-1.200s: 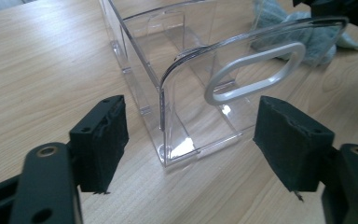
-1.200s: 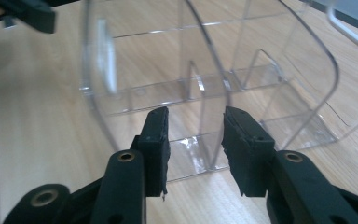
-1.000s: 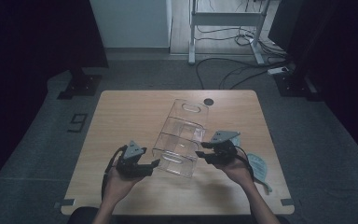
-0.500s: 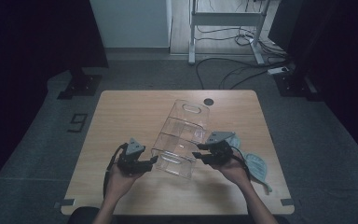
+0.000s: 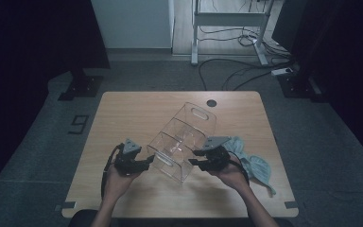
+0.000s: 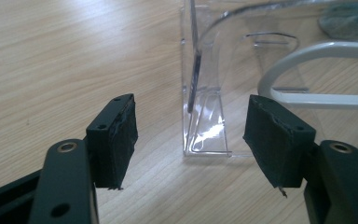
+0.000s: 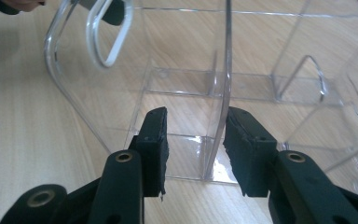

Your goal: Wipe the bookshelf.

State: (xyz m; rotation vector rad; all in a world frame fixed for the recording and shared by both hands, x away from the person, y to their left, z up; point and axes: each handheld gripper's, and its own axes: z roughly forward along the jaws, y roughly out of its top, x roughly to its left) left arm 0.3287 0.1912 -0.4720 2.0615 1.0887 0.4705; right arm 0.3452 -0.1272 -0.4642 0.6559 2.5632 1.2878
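Observation:
A clear plastic organizer bin with inner dividers and handle cut-outs lies slanted across the wooden table. My left gripper is at its near left corner. In the left gripper view that gripper is open, and the bin's corner stands just beyond the pads, untouched. My right gripper is at the bin's near right side. In the right gripper view its jaws straddle an upright clear wall. They have just been closing, but a gap remains at the left pad.
A crumpled teal cloth lies on the table just right of my right hand. A black cable grommet sits near the far edge. Bare wood stretches to the left and far left. The floor beyond holds cables and stand legs.
My right gripper has slid in toward the bin's near wall. My left gripper has edged slightly toward the bin's near corner. The bin now lies a little more slanted.

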